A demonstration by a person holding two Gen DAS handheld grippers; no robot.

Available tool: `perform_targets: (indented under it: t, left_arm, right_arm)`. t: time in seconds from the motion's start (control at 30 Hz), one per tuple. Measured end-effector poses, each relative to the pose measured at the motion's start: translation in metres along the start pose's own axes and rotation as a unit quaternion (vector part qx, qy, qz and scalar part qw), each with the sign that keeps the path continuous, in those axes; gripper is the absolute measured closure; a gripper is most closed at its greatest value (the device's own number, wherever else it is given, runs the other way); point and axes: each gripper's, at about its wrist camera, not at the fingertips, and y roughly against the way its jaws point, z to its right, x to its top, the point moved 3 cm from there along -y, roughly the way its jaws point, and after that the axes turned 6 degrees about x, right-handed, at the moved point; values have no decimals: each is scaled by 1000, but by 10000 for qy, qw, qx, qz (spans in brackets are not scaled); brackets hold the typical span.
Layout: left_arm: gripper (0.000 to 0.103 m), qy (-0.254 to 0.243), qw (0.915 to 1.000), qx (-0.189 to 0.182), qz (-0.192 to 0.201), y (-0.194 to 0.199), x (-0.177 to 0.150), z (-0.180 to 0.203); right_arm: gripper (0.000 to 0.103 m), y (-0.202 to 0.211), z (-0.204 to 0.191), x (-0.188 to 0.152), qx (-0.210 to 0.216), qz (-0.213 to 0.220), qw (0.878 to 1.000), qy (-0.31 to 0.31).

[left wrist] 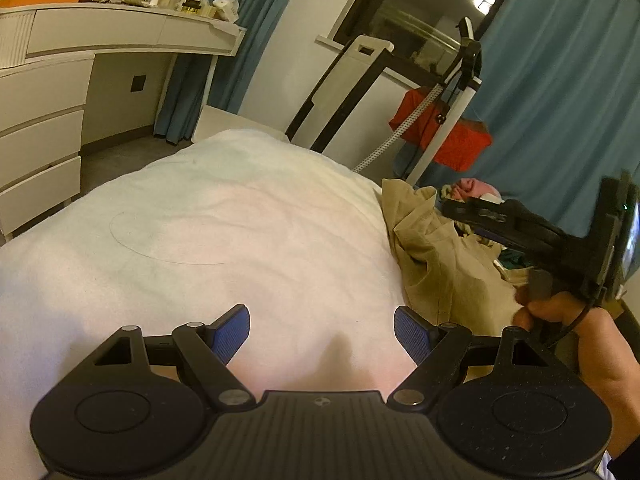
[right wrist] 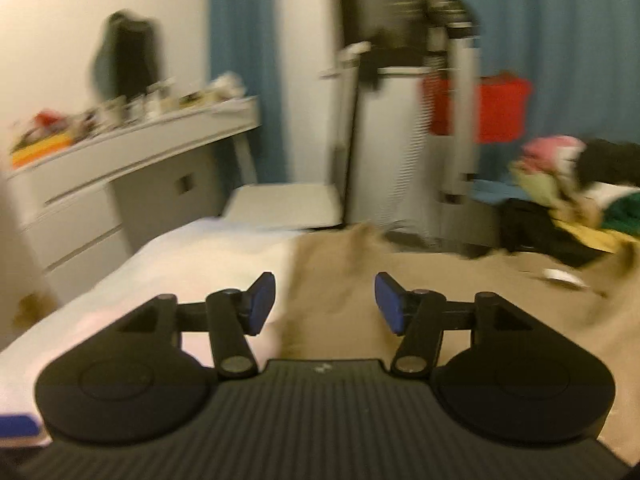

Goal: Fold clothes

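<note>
A tan garment [left wrist: 440, 256] lies crumpled on the right side of the white bed [left wrist: 224, 216]. My left gripper [left wrist: 322, 334] hovers open over bare white cover, nothing between its blue pads. In the left wrist view a hand holds the right gripper's body [left wrist: 560, 240] above the tan cloth. The right wrist view is blurred: my right gripper [right wrist: 325, 304] stands open above the tan garment [right wrist: 400, 280], which spreads below and to the right, and no cloth is between its pads [right wrist: 262, 300]. Behind lies a heap of mixed clothes [right wrist: 572, 192].
A white dresser with drawers [left wrist: 40, 120] and a cluttered desk top [left wrist: 120, 12] stand left of the bed. A steamer stand with a red item [left wrist: 444, 128] and blue curtains [left wrist: 560, 80] are behind the bed's far right. A white tag-like scrap [right wrist: 564, 277] lies on the tan cloth.
</note>
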Motion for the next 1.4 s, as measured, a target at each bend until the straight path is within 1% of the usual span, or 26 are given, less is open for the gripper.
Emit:
perform_targets:
  t: [0.07,0.2,0.23,0.27,0.33,0.4,0.43,0.5,0.57,0.7,0.77,0.8,0.87,0.93,1.03,1.13,1.2,1.23,1.27,1.3,1.33,1.37,1.4]
  left_arm:
    - [22,-7,10000,16,5,-1,1,-1]
    - [22,9,10000,34,24,-2,1,-2]
    - [22,13,10000,39,28,-2,2,-2]
    - [22,22,10000,39,35,-2,2,-2]
    - [22,49,10000,31,52,-2,3,-3]
    - [22,82,9999,19,72,-1,4,-3]
    - [22,102,9999,10,85,-1,4,-4]
    - [22,154,9998,5,131,2,6,-6]
    - [22,218,9996,15,195,6,9,-9]
    - [22,238,9988,194,395,26,11,-24]
    - [22,340,9983,224,429,32,12,-35]
    - [22,371,9980,242,447,34,13,-38]
    - [22,388,9976,286,492,35,15,-42]
    - [22,332,9979,275,473,34,15,-42]
    - [22,258,9988,176,374,30,13,-39]
    - [22,60,9996,66,286,27,8,-29]
    - [22,-99,9995,-16,290,31,0,-18]
    - [22,-177,9994,-59,298,34,-5,-13]
    - [22,-255,9992,-102,306,37,-9,-8]
    - [22,-333,9988,-145,315,40,-13,-2]
    - [22,-454,9983,-167,327,44,-19,5]
    - [22,-600,9974,-195,337,47,-25,14]
    - [22,-767,9961,-242,349,51,-31,23]
  right_arm:
    - [46,-14,-9,-5,10,-245,9996,133]
    - [47,-40,-13,-15,-194,-742,9967,272]
    - [52,-42,-14,-17,-236,-810,9957,372]
    - [68,-40,-16,-17,-236,-793,9957,421]
    - [89,-34,-20,-16,-190,-678,9965,445]
    - [91,-22,-26,-10,-82,-427,9979,474]
    - [94,-17,-31,-5,7,-298,9982,512]
    - [95,-7,-40,4,185,-39,9981,589]
    - [95,-2,-56,12,487,74,9971,575]
    - [95,-12,-92,12,1055,-18,9928,558]
    - [95,-20,-109,9,1274,-103,9902,565]
    - [95,-28,-116,4,1318,-174,9894,581]
    - [95,-44,-122,-6,1242,-337,9896,639]
    - [95,-50,-117,-9,1121,-375,9917,507]
    - [93,-35,-100,-6,1007,-169,9948,26]
    - [92,6,-85,5,896,95,9958,-142]
    - [90,41,-76,9,737,201,9970,-114]
    - [79,63,-71,9,646,271,9975,-63]
    - [59,86,-66,8,549,355,9979,-15]
    - [48,108,-61,6,471,426,9980,-16]
    - [32,131,-55,2,404,489,9980,-47]
    - [28,154,-50,-2,337,552,9979,-77]
    - [29,176,-44,-5,269,615,9977,-107]
